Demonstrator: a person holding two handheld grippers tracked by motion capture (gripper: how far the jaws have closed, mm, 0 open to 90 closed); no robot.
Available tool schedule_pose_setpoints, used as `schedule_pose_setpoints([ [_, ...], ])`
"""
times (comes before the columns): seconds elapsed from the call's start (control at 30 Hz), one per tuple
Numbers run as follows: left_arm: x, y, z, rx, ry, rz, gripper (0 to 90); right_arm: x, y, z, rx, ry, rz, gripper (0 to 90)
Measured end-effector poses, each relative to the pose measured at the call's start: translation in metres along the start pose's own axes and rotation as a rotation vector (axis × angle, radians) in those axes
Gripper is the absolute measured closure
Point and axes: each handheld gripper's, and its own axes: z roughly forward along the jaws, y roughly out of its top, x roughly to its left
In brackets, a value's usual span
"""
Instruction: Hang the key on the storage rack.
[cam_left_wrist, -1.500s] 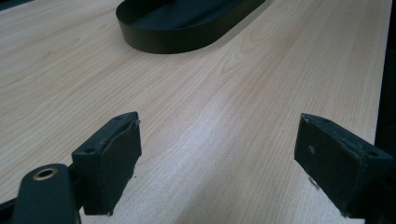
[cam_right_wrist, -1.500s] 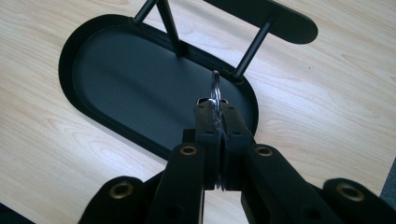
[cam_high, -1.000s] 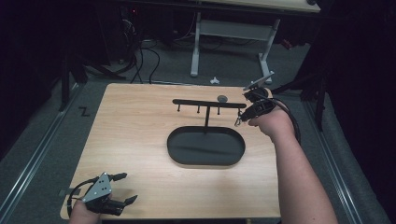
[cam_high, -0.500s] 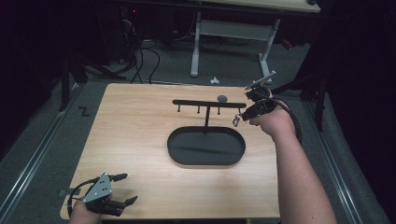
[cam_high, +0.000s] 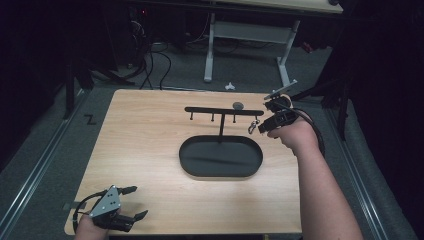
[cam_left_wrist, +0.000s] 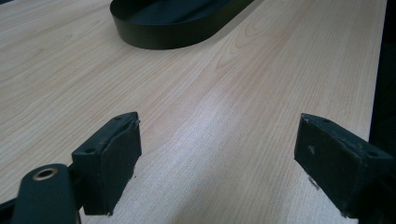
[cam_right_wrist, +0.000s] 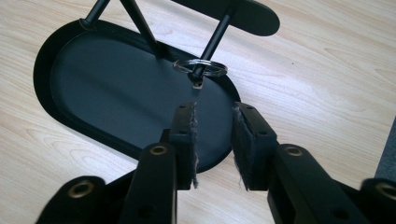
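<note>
From what I see, the key ring (cam_right_wrist: 201, 67) now hangs on the end peg (cam_right_wrist: 212, 44) of the black rack (cam_high: 223, 111), so I judge that the hanging step is almost done; what is left for me is to draw the right gripper (cam_right_wrist: 215, 140) away without pulling the ring off, and I see no other ring waiting on the table (cam_high: 145, 145). My right gripper is partly open: in the right gripper view its jaws stand with a narrow gap between them and nothing is held there. The key ring is just beyond the tips of these jaws, a little above them in that view and apart from them, with a small clasp hanging under the ring. In the high view the right gripper (cam_high: 260, 126) is just beside the right end of the rack, over the right edge of the black oval tray (cam_high: 187, 162). My left gripper (cam_left_wrist: 219, 158) is far from this work, low at the near left corner of the table, with its jaws spread wide over bare wood and empty.
</note>
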Motion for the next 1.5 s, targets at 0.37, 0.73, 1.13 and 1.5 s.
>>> schedule_pose_setpoints([
  [0.37,0.000,0.000,0.001,0.004,-0.003,0.003,15.3,0.001,-0.005,0.009,0.008,0.011,0.007,56.8],
  [0.73,-0.001,0.000,0.002,0.009,-0.006,0.005,15.3,0.000,-0.017,0.018,-0.010,-0.006,0.038,37.5],
  [1.13,-0.002,0.001,0.003,0.012,-0.008,0.008,15.3,0.001,-0.044,0.033,-0.046,-0.027,0.035,26.2],
  [1.5,-0.002,0.000,0.004,0.019,-0.011,0.010,15.3,0.006,-0.082,0.056,-0.142,0.015,0.014,27.1],
])
